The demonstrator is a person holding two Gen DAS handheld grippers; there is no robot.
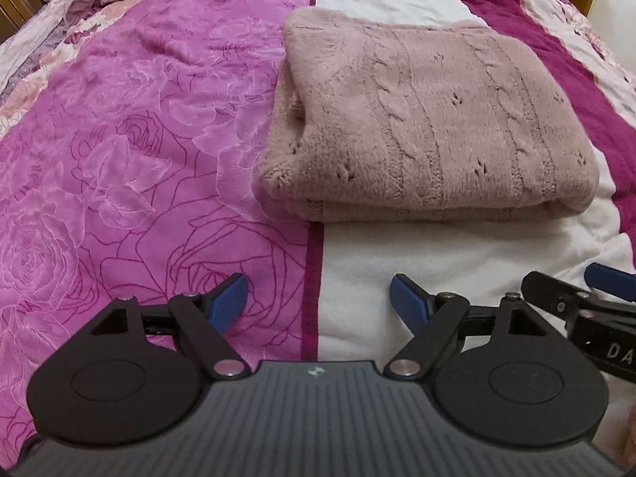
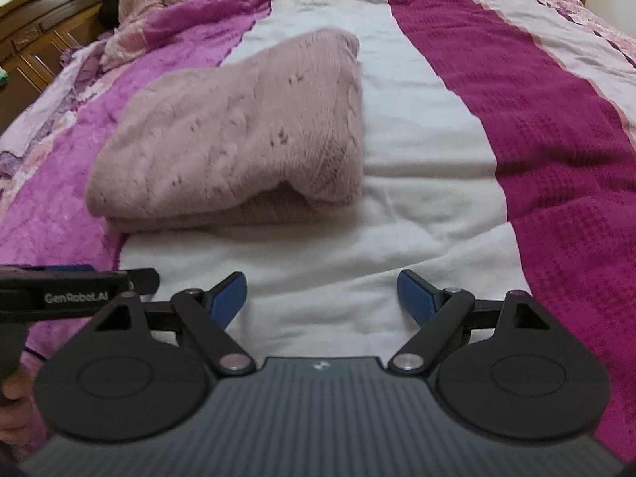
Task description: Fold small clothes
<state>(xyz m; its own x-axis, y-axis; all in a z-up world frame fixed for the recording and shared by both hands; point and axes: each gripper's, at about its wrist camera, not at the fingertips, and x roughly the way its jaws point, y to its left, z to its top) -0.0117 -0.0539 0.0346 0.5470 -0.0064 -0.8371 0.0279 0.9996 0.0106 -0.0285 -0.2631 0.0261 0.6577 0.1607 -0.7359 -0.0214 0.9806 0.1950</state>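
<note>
Fingers of my left gripper [image 1: 318,298] and right gripper [image 2: 322,294] both stand wide apart, nothing between them, above the bedspread [image 1: 119,183]. I see the folded pink knit sweater [image 1: 429,127] lying on the bed just ahead, untouched, straddling the spread's white stripe [image 2: 417,151].

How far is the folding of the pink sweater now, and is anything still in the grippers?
Done: the pink sweater lies on the bedspread folded into a thick rectangle, layers stacked along its near edge. In hand: nothing; the left gripper and the right gripper are both open and empty, short of the sweater. Left: perhaps neatening the uneven near corner; no other garment to fold is visible.
</note>
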